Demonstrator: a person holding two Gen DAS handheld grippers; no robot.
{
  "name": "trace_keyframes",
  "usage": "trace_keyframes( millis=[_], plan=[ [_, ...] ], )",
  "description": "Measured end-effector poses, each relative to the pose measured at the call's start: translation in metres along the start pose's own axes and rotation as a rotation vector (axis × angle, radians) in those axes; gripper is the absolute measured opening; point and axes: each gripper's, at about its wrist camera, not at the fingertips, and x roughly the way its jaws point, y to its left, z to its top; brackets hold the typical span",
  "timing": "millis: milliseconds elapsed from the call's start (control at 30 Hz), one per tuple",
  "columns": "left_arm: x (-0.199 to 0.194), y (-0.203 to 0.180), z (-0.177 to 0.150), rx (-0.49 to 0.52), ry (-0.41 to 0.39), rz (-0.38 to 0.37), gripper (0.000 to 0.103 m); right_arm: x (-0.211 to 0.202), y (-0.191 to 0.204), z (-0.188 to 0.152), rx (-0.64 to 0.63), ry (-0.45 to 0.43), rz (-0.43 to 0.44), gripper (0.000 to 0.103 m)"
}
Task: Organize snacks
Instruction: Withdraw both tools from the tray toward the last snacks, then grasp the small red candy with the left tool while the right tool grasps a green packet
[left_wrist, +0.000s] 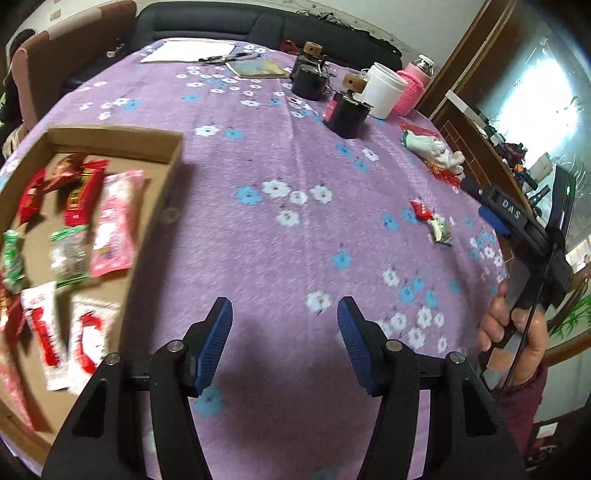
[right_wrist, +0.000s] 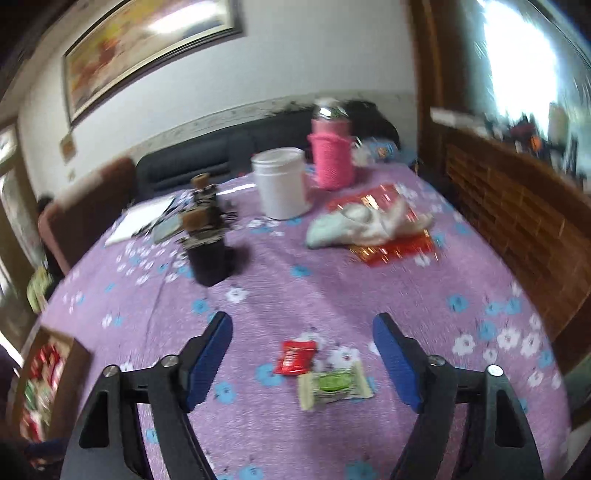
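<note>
Jaws of both the left gripper (left_wrist: 284, 317) and right gripper (right_wrist: 302, 334) gape wide, empty, above the tablecloth (left_wrist: 295, 155).

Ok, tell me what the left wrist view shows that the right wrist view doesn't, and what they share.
Only the left wrist view shows the cardboard box's contents clearly, pink, red and green packets laid inside, plus the right hand holding its handle. Only the right wrist view shows the framed painting on the wall. Both show the red snack and green snack loose on the purple tablecloth, the white jar and pink bottle.
</note>
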Motion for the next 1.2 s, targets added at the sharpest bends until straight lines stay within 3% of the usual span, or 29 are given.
trace_keyframes(
  millis=[233,367,467,500,567,633,667,767,833,867,967,1000,1200],
  plan=[
    [0.024,-0.018,0.003,0.027,0.031,-0.004,0.058,0.016,-0.027,-0.007,0.114,0.09,-0.001,0.069],
    [0.03,-0.028,0.0,0.082,0.015,0.051,0.058,0.03,-0.031,-0.012,0.127,0.113,-0.021,0.067],
    [0.03,-0.031,-0.003,0.11,-0.005,0.087,0.058,0.048,-0.03,-0.014,0.124,0.126,0.021,0.054],
    [0.03,-0.031,-0.004,0.114,-0.009,0.094,0.058,0.054,-0.026,-0.014,0.11,0.134,0.022,0.04],
    [0.03,-0.029,-0.006,0.111,-0.009,0.098,0.058,0.065,-0.014,-0.017,0.051,0.151,0.039,0.025],
    [0.029,-0.025,-0.008,0.102,-0.005,0.1,0.058,0.072,0.0,-0.021,-0.014,0.182,0.054,0.022],
    [0.028,-0.023,-0.009,0.098,-0.007,0.105,0.058,0.071,0.008,-0.022,-0.047,0.185,0.084,0.02],
    [0.022,-0.017,-0.009,0.08,-0.014,0.106,0.058,0.057,0.034,-0.028,-0.124,0.251,0.314,0.019],
    [0.016,-0.014,-0.009,0.074,-0.03,0.11,0.058,0.039,0.034,-0.025,-0.111,0.223,0.378,0.02],
    [0.014,-0.013,-0.008,0.073,-0.037,0.11,0.058,0.03,0.028,-0.022,-0.084,0.194,0.348,0.022],
    [0.012,-0.014,-0.004,0.072,-0.047,0.105,0.058,0.019,0.005,-0.016,-0.032,0.126,0.154,0.044],
    [0.012,-0.016,-0.002,0.077,-0.048,0.103,0.058,0.018,-0.004,-0.015,-0.007,0.131,0.097,0.044],
    [0.028,-0.029,0.024,0.039,-0.008,0.005,0.058,0.028,-0.031,-0.023,0.111,0.217,0.045,0.045]
  ],
)
